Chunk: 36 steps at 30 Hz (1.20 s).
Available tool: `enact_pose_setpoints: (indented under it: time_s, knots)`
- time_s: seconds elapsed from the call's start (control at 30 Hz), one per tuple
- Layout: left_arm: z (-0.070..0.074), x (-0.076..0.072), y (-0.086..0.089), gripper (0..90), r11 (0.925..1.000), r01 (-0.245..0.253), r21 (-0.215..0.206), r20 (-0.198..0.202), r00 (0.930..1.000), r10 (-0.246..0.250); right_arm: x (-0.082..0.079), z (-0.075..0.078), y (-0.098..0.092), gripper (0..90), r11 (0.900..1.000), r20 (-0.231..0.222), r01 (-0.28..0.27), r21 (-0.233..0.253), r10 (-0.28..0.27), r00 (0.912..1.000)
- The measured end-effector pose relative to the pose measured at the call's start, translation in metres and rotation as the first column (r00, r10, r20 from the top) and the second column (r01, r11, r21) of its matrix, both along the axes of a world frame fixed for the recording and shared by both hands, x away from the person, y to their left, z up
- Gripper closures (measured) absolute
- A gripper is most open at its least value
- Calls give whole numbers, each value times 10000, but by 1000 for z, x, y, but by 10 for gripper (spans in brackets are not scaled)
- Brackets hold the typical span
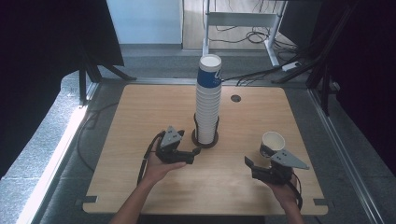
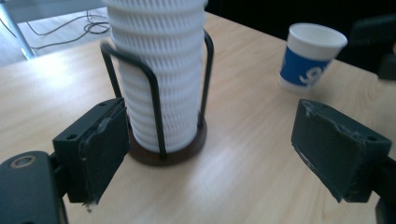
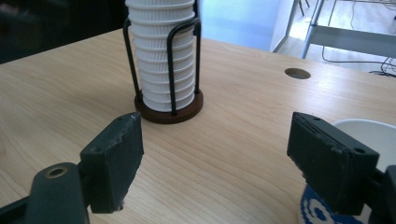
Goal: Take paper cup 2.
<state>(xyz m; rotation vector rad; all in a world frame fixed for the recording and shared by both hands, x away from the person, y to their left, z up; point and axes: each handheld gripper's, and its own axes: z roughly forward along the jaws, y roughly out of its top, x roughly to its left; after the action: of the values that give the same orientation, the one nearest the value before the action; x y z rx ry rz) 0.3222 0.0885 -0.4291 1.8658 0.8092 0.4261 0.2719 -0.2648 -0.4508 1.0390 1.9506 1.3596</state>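
Both grippers sit at lower frame, jaws spread wide, holding nothing: left gripper just beside the wire cup holder at centre, right gripper near the loose paper cup at lower right. Tall cup stack stands upright. Risk: a sideways nudge at the base could topple it.

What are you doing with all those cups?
A person holds a gripper in each hand at a wooden table. A tall stack of paper cups stands in a wire holder at the middle. The left gripper is open right beside the holder's base. The right gripper is open too, next to a single cup standing upright. Neither one grips anything.
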Motion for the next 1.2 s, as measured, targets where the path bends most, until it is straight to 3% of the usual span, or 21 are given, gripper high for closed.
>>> enact_pose_setpoints:
  time_s: [0.07,0.27,0.4,0.6,0.97,1.2]
  knots:
    - [5,8,-4,117,9997,-9,-257,-26,10000,8,0,0,4,191,9999,32,-75,-100,75,10000]
    - [17,34,-18,109,9994,-263,-239,191,9995,268,-2,0,13,194,9992,122,-297,-283,301,9995]
    - [20,45,-19,107,9980,-258,-580,138,9995,266,-2,1,14,195,9988,149,-377,-324,382,9992]
    - [24,55,-24,96,9990,-193,-405,285,9994,205,-2,0,16,194,9985,99,-436,-338,440,9990]
    - [28,81,-27,89,9989,376,-285,295,9989,-368,-2,-1,21,195,9973,61,-607,-413,610,9981]
    - [28,100,-29,84,9957,683,-622,79,9977,-679,-1,0,19,195,9972,-3,-648,-377,648,9979]
